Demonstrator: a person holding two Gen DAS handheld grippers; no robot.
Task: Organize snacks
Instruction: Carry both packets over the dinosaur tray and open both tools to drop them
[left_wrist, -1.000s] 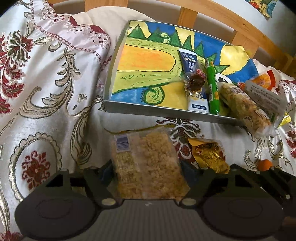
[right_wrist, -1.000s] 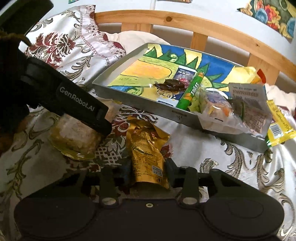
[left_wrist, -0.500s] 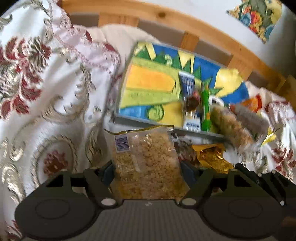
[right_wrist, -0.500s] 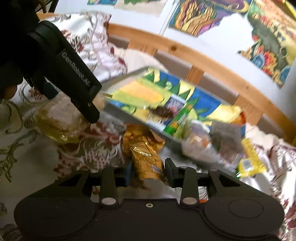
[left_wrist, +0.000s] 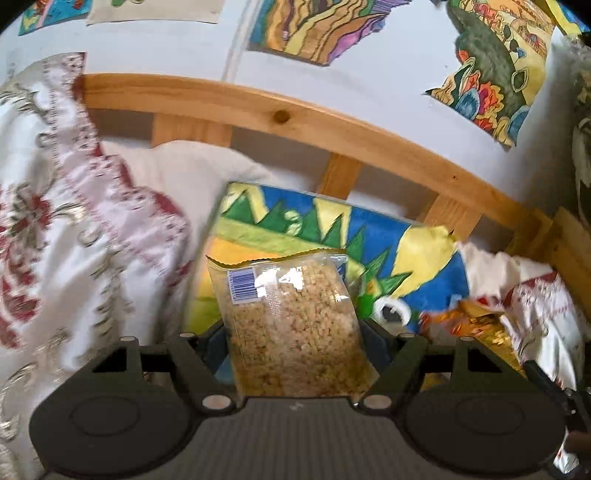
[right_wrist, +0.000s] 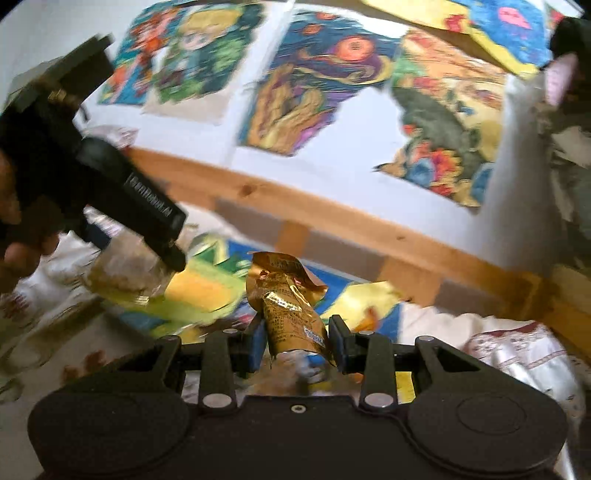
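Note:
My left gripper (left_wrist: 293, 338) is shut on a clear packet of golden crumbly snack (left_wrist: 291, 321) with a barcode label, held upright above the bed. Behind it lies the tray (left_wrist: 373, 240) lined with a bright painted picture. My right gripper (right_wrist: 295, 341) is shut on a crumpled gold foil packet (right_wrist: 288, 302), also lifted off the bedspread. In the right wrist view the left gripper (right_wrist: 159, 229) and its clear packet (right_wrist: 125, 269) hang at the left, over the tray's (right_wrist: 199, 291) near corner. The snacks lying in the tray are mostly hidden behind the held packets.
A floral satin cover (left_wrist: 74, 240) bulges at the left and a white pillow (left_wrist: 207, 173) sits behind the tray. The wooden headboard rail (left_wrist: 332, 129) runs across the back, under a wall with paintings (right_wrist: 314, 81). A person's hand (right_wrist: 22, 243) grips the left tool.
Both grippers have risen from the bedspread with their packets and tilted upward, so the wall and headboard now fill the views. The grips have not changed.

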